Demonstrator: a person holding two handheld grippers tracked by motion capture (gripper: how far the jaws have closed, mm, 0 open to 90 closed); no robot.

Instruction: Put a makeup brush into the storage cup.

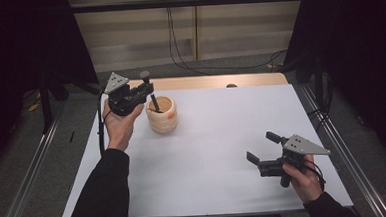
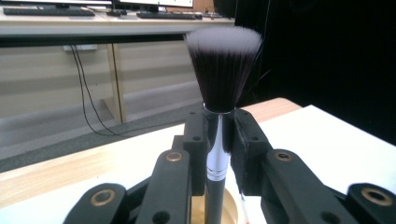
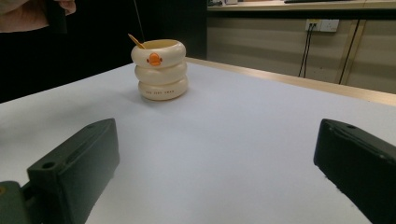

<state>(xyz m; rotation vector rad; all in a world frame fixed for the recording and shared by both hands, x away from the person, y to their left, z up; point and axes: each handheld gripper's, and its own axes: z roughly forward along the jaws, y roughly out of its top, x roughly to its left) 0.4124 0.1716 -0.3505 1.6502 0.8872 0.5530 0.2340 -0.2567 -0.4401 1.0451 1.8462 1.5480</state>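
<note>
The left tongs are pinching a makeup brush at its shiny metal neck, just under the dark bristles with white tips. The brush stands upright, bristles up, and its black handle goes down into the cream cup directly below. In the high view the left tongs hover over the cup's mouth, near the far left part of the white desk. I cannot tell whether the handle end touches the bottom of the cup.

The right tongs are spread wide and carry nothing. They hang low over the near right part of the desk, well apart from the cup and pointing toward it. From the right gripper view the cup looks like three stacked rings with a small orange duck face, and a thin orange stick leans out of its rim.

What could go wrong, in my judgement: the metal neck is smooth, so the brush may slip or tilt in the grip. If the handle pushes on the cup's wall, the cup may tip or slide, because nothing steadies it.

Count: one brush, one cup, one orange stick, two tongs.
</note>
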